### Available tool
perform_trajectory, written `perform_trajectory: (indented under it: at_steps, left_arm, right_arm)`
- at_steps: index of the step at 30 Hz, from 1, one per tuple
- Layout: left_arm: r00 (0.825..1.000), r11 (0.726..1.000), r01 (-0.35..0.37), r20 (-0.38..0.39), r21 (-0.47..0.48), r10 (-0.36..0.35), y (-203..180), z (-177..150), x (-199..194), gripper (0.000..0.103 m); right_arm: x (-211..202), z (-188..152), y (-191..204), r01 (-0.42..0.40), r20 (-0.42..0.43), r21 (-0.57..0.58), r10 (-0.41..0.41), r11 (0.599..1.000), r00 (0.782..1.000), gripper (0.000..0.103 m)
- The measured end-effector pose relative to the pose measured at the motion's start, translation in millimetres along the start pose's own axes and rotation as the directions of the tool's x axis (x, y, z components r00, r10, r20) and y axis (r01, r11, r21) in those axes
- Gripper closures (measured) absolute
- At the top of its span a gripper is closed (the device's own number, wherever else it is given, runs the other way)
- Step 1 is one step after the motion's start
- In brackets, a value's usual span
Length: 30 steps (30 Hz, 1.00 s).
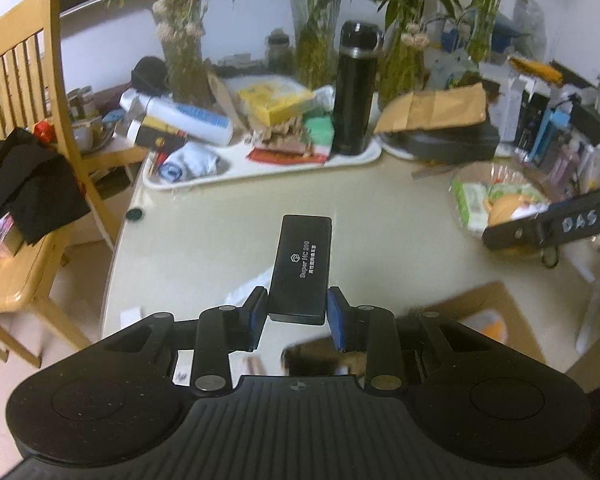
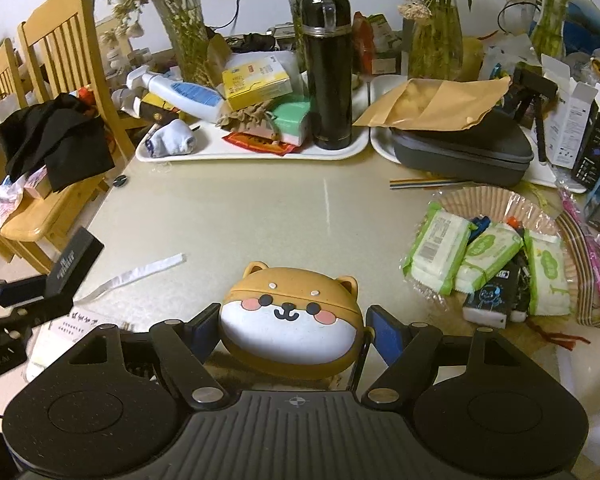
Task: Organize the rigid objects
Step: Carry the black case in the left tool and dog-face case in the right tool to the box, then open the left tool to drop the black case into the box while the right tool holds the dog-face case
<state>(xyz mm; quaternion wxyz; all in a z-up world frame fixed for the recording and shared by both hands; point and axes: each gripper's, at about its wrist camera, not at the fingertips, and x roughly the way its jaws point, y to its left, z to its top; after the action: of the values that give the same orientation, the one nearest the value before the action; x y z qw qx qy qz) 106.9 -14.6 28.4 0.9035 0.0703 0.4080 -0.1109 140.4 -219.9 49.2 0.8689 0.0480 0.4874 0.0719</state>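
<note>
In the left wrist view my left gripper (image 1: 296, 300) is shut on the near end of a black rectangular box (image 1: 302, 256) printed "Super NC 200". The box is held above the beige table (image 1: 380, 208) and points away from me. The same box (image 2: 74, 258) shows at the left edge of the right wrist view. There my right gripper (image 2: 295, 318) is shut wide on a brown and white dog-face case (image 2: 288, 340), with a shadow beneath the case. One finger (image 1: 548, 228) of the right gripper reaches in from the right of the left wrist view.
A white tray (image 2: 204, 154) at the back holds a black thermos (image 2: 327, 68), a bottle and boxes. A grey zip case (image 2: 460, 152) lies on a second tray. A paper-lined basket (image 2: 484, 200) of wipes packs sits right. A wooden chair (image 2: 60, 60) stands left; a paper strip (image 2: 140, 274) lies on the table.
</note>
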Motion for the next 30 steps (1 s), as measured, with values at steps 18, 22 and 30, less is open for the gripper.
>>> perform_trajectory:
  at_steps: [18,22,30]
  left_arm:
    - [0.967,0.989,0.147,-0.210,-0.003,-0.144,-9.1,-23.3,5.5,0.070]
    - [0.974,0.990,0.139,-0.180,-0.007,-0.138,-9.4,-20.6,3.2,0.069]
    - [0.992,0.993,0.103,-0.063,-0.054,-0.106,-9.6,-6.7,-9.1,0.039]
  right_arm:
    - [-3.3,-19.3,28.3,0.006,-0.021,-0.071,-0.008,0.997,1.000,0.024]
    - [-1.8,-18.0,31.1,-0.006,-0.023,-0.080,0.004,0.997,1.000,0.024]
    - [2.2,-17.2,32.8,-0.028,-0.038,-0.082,0.025,0.996,0.999,0.024]
